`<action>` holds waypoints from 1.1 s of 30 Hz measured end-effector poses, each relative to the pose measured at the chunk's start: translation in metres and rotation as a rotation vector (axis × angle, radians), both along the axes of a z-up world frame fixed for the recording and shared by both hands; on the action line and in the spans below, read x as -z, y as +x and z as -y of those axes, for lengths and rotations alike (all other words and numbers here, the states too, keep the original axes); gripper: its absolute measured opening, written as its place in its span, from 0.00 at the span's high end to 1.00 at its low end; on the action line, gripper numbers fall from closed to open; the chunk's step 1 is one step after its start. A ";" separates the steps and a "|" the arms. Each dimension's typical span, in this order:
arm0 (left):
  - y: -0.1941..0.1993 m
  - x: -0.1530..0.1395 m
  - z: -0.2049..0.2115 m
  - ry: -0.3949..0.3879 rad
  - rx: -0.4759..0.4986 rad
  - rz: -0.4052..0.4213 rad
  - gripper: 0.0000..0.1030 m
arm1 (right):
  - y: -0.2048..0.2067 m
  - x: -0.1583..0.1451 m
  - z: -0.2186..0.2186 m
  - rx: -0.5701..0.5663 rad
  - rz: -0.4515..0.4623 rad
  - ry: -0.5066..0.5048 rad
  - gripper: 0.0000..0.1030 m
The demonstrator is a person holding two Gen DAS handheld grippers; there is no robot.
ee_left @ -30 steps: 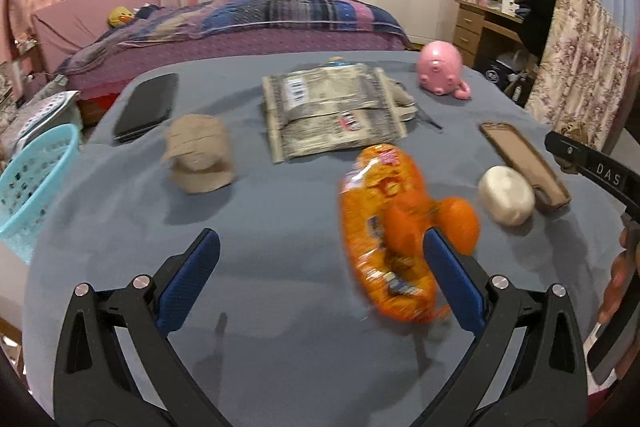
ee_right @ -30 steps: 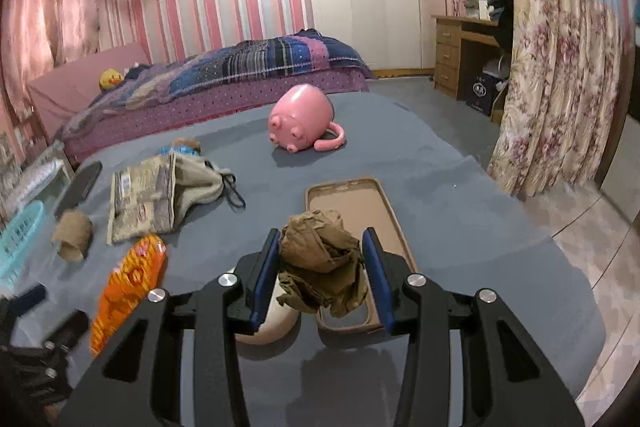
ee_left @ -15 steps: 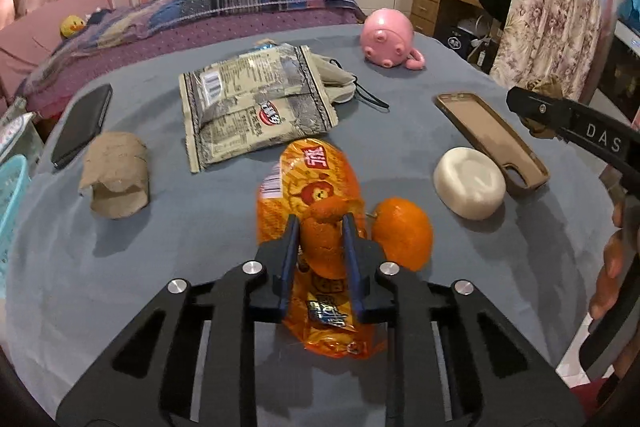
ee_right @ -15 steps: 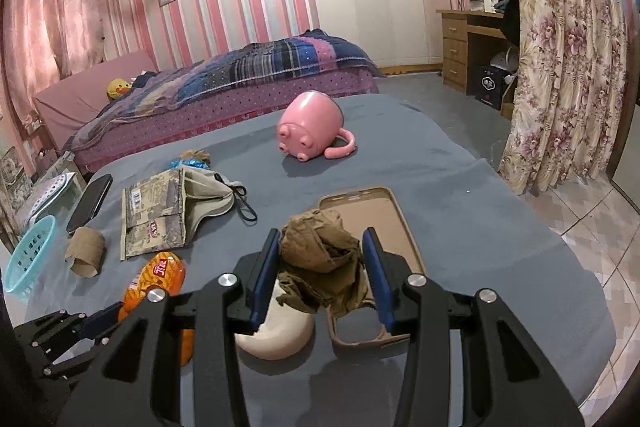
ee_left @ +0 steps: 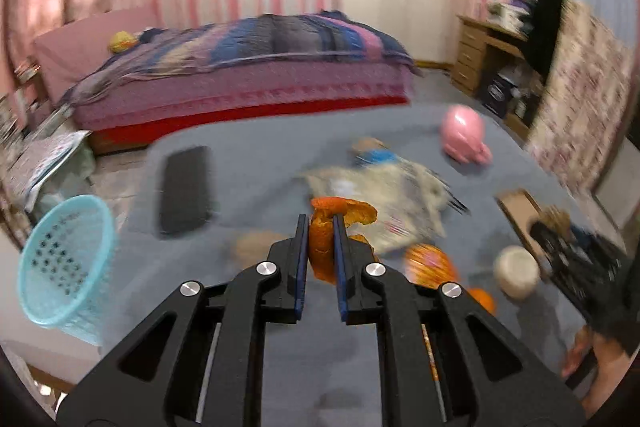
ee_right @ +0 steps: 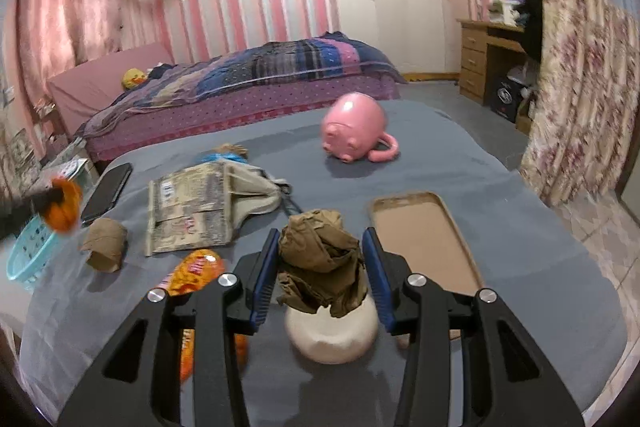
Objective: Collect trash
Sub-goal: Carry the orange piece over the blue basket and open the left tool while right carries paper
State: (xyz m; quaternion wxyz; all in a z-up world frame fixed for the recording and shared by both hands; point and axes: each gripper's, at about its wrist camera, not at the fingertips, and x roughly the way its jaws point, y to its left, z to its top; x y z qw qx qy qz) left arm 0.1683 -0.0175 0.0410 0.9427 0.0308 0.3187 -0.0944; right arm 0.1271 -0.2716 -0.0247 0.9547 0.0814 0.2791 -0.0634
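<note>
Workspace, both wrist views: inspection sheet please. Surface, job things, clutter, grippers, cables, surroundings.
Surface: table under a grey cloth.
Job's things: orange peel; crumpled brown wad; cardboard tube; orange snack bag; flat grey wrapper; blue basket at the table's left edge.
Clutter: pink pig mug on its side; phone; phone case; white round lump; whole orange.
Grippers: left gripper, fingers closing, peel between them, lifted; right gripper holds the wad.
Cables: nothing seen.
Surroundings: bed, wardrobe, desk, floral curtain.
</note>
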 end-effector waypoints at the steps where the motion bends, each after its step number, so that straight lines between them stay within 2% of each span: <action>1: 0.006 -0.005 -0.019 -0.018 -0.033 0.000 0.90 | 0.000 -0.004 -0.007 -0.016 0.007 -0.014 0.59; 2: 0.011 -0.008 -0.037 -0.028 -0.064 0.001 0.90 | 0.001 -0.007 -0.010 -0.021 0.010 -0.017 0.59; 5: 0.024 -0.013 -0.087 0.019 -0.195 0.031 0.90 | 0.009 -0.024 -0.026 -0.051 0.032 -0.033 0.59; 7: 0.032 -0.013 -0.126 0.008 -0.264 0.021 0.90 | 0.022 -0.037 -0.045 -0.084 0.047 -0.066 0.59; 12: 0.042 -0.019 -0.194 -0.030 -0.370 0.025 0.90 | 0.063 -0.060 -0.110 -0.217 0.070 -0.053 0.59; 16: 0.049 -0.013 -0.243 0.019 -0.473 0.036 0.90 | 0.096 -0.064 -0.170 -0.322 0.071 -0.079 0.59; 21: 0.064 0.006 -0.291 0.004 -0.555 0.003 0.90 | 0.134 -0.061 -0.242 -0.438 0.065 -0.071 0.59; 24: 0.072 0.019 -0.313 -0.019 -0.570 -0.019 0.90 | 0.151 -0.057 -0.277 -0.493 0.063 -0.061 0.59; 25: 0.075 0.023 -0.316 -0.005 -0.577 -0.031 0.90 | 0.155 -0.055 -0.288 -0.508 0.061 -0.064 0.59; 29: 0.076 0.026 -0.324 0.054 -0.563 -0.046 0.90 | 0.166 -0.046 -0.309 -0.529 0.038 -0.033 0.59; 31: 0.067 0.022 -0.334 0.040 -0.569 -0.031 0.90 | 0.169 -0.040 -0.315 -0.536 0.012 0.008 0.59; 33: 0.059 0.022 -0.346 0.017 -0.598 -0.028 0.90 | 0.170 -0.036 -0.321 -0.542 0.004 0.004 0.59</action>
